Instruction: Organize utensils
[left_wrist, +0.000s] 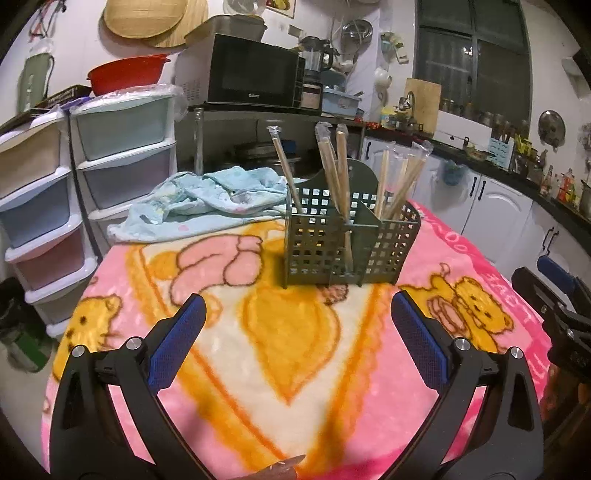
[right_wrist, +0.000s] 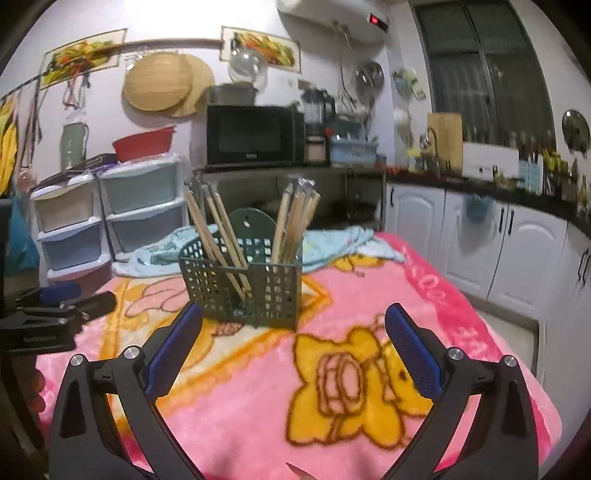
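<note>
Both grippers hover over the worktop (left_wrist: 110, 369), which is covered by a pink cartoon-bear blanket (right_wrist: 369, 302), and neither holds anything. The left gripper (left_wrist: 297, 315) has its blue-padded fingers (left_wrist: 177, 343) spread wide, with only blanket between them; the right gripper (right_wrist: 293, 330) is likewise wide apart and empty. The green perforated utensil caddy (left_wrist: 332, 243) stands upright on the blanket straight ahead of the left fingers, beyond their tips and slightly toward the right one. Seen from the right wrist, the caddy sits ahead of the gap, nearer the left finger, close past its tip. Wrapped wooden chopsticks (left_wrist: 341, 173) lean inside it in separate compartments: one group toward the left side, another toward the right. A crumpled light-blue cloth (left_wrist: 207, 199) lies on the blanket beyond the caddy, to the left of the left fingers' line. The right gripper shows at the right edge of the left-wrist view, well apart from the caddy.
</note>
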